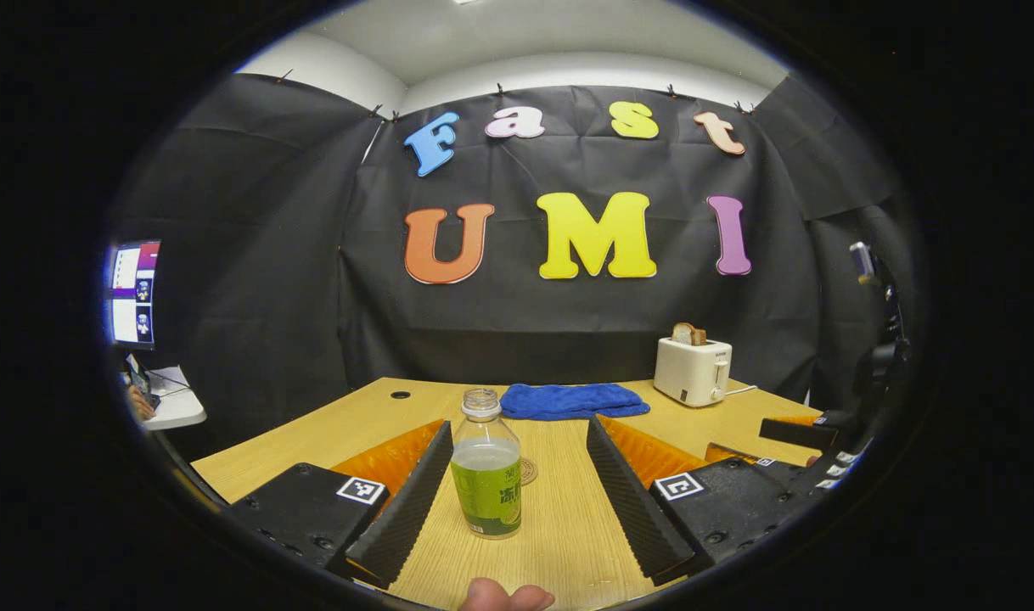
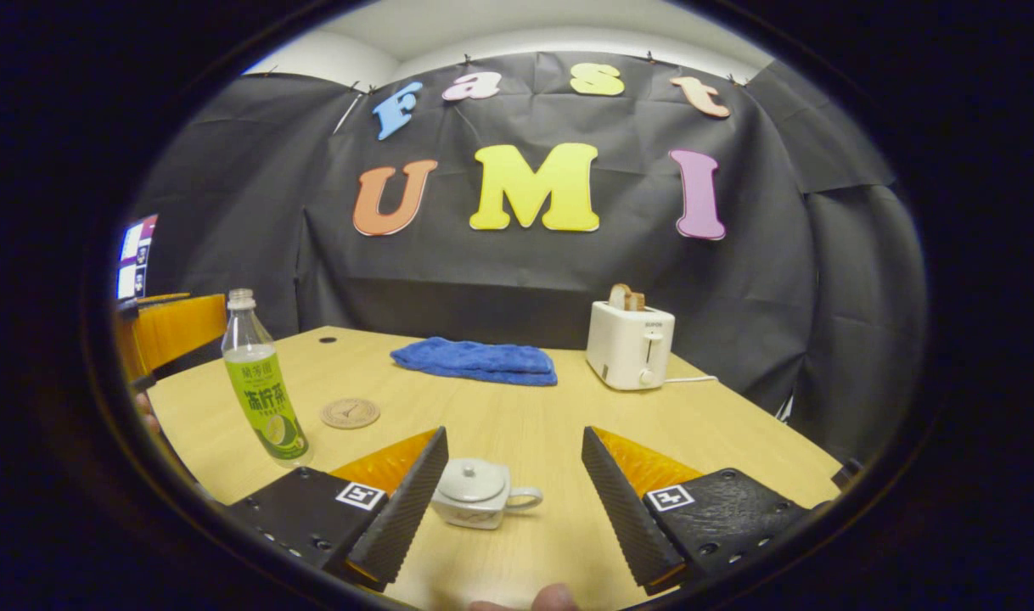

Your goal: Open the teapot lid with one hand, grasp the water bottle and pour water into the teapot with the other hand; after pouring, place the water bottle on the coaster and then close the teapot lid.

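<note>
A clear plastic water bottle (image 1: 486, 465) with a green label is seen standing upright on the desk (image 1: 568, 518), its cap off and its liquid level near the shoulder. A round cork-coloured coaster (image 2: 350, 413) is laid flat on the desk just behind the bottle, bare. A small white teapot (image 2: 476, 494) is set upright nearer the desk's front edge, its knobbed lid (image 2: 472, 482) seated closed and its handle turned to the right in the right gripper view.
</note>
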